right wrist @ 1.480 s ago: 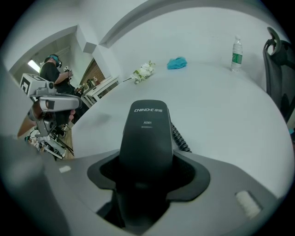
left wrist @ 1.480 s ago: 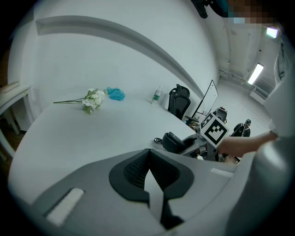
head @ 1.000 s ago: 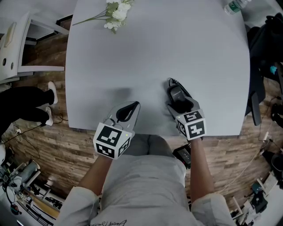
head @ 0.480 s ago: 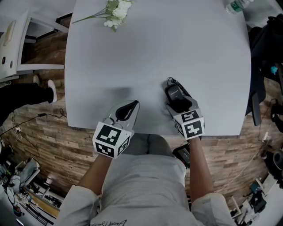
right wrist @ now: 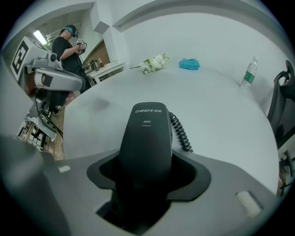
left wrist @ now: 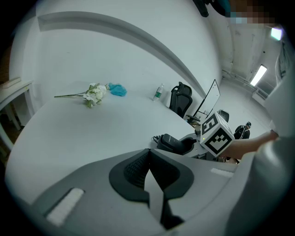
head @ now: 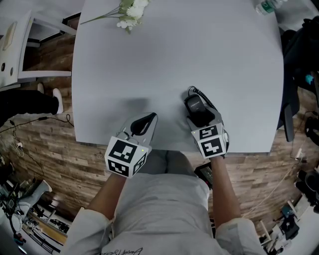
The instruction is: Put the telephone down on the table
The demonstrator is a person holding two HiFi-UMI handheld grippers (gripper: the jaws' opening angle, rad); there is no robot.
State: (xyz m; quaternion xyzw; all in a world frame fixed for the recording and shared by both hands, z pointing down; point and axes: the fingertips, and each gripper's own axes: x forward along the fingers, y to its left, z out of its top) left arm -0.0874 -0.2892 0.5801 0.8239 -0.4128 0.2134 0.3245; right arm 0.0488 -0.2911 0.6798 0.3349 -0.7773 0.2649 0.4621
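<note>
**Telephone handset at the table's near edge, not yet released**

The right gripper (head: 203, 117) is closed on the black telephone (right wrist: 147, 138). Its jaws stand wide apart because the handset's body fills the gap, and the pads bear on both flanks. The handset points away from the person, just inside the near edge of the table (head: 174, 60) and right of its middle, with the coiled cord (right wrist: 180, 133) trailing onto the top beside it. Whether its underside already rests on the table cannot be made out. By this reading the carry is done; what remains is to settle the handset flat, open the jaws and draw back.

The left gripper (head: 148, 118) hangs over the same near edge, further left, its jaws closed together on nothing.

The table is pale grey and mostly bare. A spray of white flowers (head: 130, 10) lies at the far edge, a blue cloth (right wrist: 189, 64) beyond it, and a water bottle (right wrist: 248, 73) stands toward the far right corner. Around the table are a wood-plank floor (head: 45, 149), white furniture (head: 20, 55) to the left, a black office chair (left wrist: 180, 94), and a second person (right wrist: 69, 41) standing in the background.
</note>
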